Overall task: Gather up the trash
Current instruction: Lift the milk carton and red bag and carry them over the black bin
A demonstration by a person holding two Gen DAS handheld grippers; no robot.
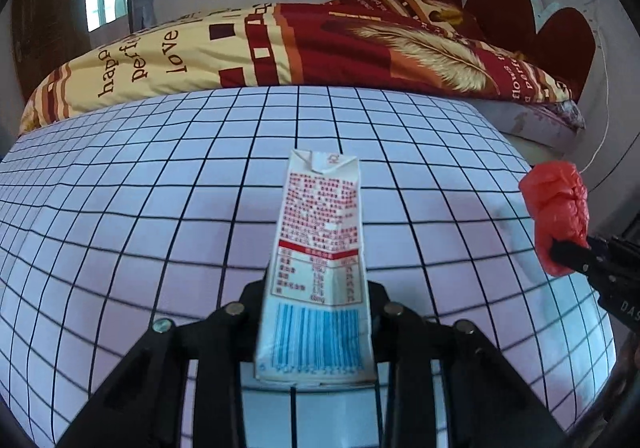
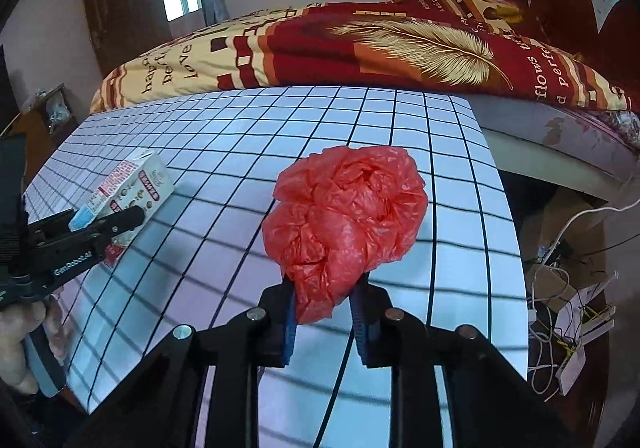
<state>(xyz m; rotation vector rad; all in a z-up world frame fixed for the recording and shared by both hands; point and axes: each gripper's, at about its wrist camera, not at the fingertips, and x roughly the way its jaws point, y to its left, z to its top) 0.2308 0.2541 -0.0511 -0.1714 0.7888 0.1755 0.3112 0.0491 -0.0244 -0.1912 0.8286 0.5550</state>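
**Both claws loaded above the bench**

Your left claw (image 1: 316,328) grips the white rectangular paper drink carton (image 1: 316,268), its long axis pointing forward toward the bed (image 1: 280,44), barcode side up. Your right claw (image 2: 324,312) pinches the crumpled red plastic bag (image 2: 344,224) over the white grid-lined bench (image 2: 440,152).

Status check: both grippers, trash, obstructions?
Left gripper shut on milk carton. Right gripper shut on red plastic bag. Both above grid table; nothing blocking.
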